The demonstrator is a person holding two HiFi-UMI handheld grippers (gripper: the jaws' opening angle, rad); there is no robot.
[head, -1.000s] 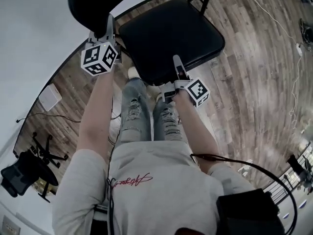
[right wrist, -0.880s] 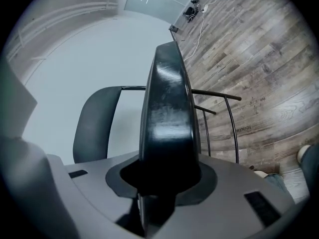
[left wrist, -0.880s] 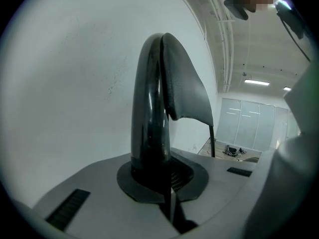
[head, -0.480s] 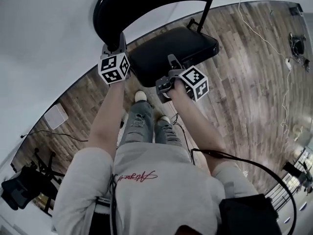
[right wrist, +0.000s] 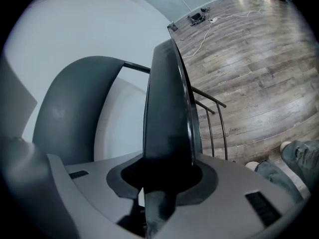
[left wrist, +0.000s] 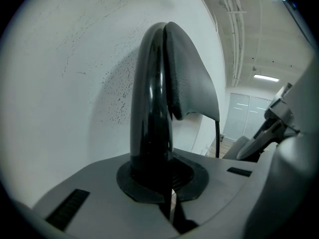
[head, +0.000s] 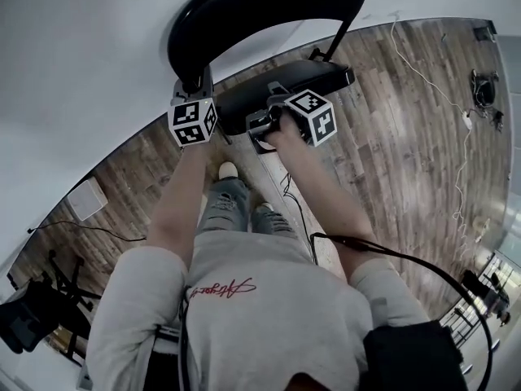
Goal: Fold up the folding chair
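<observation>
Black all over, the folding chair [head: 269,47] stands on the far side of me against a white wall [head: 81,72], on a floor [head: 391,137] of grey-brown wood planks.

My left tool [head: 199,80] is pressed together on the glossy frame tube [left wrist: 149,108] at the left side of the backrest [head: 269,6]. In the left gripper view the tube rises straight out from between the jaws, with the padded backrest [left wrist: 192,83] just to its right. The jaws of the left tool [left wrist: 164,183] are closed tight around it with almost no gap.

My right tool [head: 275,96] is pinching the near edge of the seat [head: 285,84]. In the right gripper view the seat [right wrist: 169,108] shows edge-on, a thick dark slab held between the jaws of the right tool [right wrist: 164,178], which stand part-way apart to take its thickness. The backrest [right wrist: 75,108] curves to the left of it, and thin frame rods [right wrist: 214,128] show to its right.

From the head view the seat is tipped up, its near edge raised and close beside the left tool. The wall shows through a gap between seat and backrest.

Below my arms I see my ripped jeans [head: 224,206] and a white shoe [head: 228,169] on the floor, near the chair. A thin white cable [head: 456,161] trails across the planks, well off to the right.
</observation>
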